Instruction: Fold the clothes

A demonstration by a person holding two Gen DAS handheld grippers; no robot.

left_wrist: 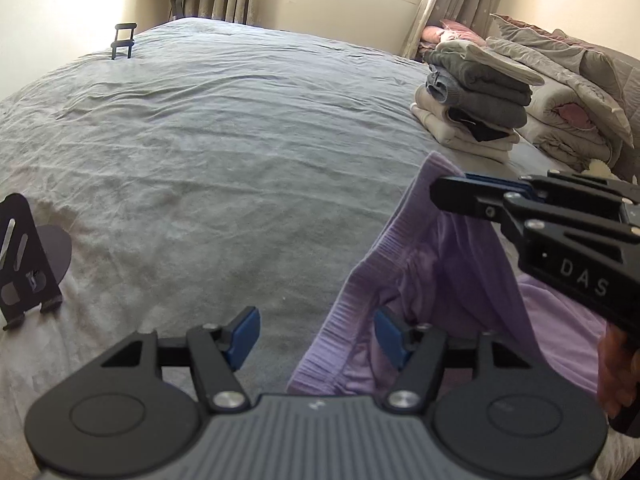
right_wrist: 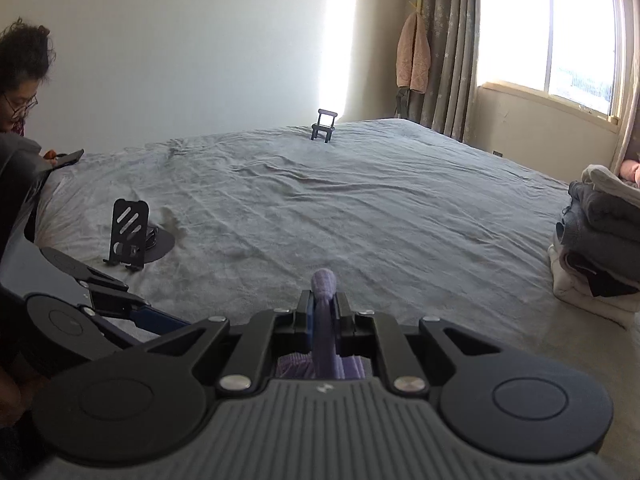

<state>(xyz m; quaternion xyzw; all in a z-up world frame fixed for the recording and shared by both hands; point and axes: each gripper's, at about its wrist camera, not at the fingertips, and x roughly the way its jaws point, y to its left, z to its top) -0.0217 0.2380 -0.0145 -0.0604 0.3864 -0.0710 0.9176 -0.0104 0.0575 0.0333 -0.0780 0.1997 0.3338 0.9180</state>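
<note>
A lilac garment [left_wrist: 448,280] with a ribbed hem hangs over the grey bed sheet [left_wrist: 220,152] at the lower right of the left wrist view. My right gripper [left_wrist: 450,194] comes in from the right and is shut on the garment's upper edge. In the right wrist view, a fold of the lilac garment [right_wrist: 325,312] is pinched between the blue pads of my right gripper [right_wrist: 324,304] and sticks up past them. My left gripper [left_wrist: 316,336] is open; the ribbed hem runs between its blue pads [left_wrist: 244,334] without being pressed.
A stack of folded clothes [left_wrist: 476,104] sits at the right of the bed, with rolled quilts [left_wrist: 580,100] behind it. Two black phone stands [right_wrist: 128,232] [right_wrist: 325,124] rest on the sheet. A person [right_wrist: 20,92] holding a phone is at the bed's left edge.
</note>
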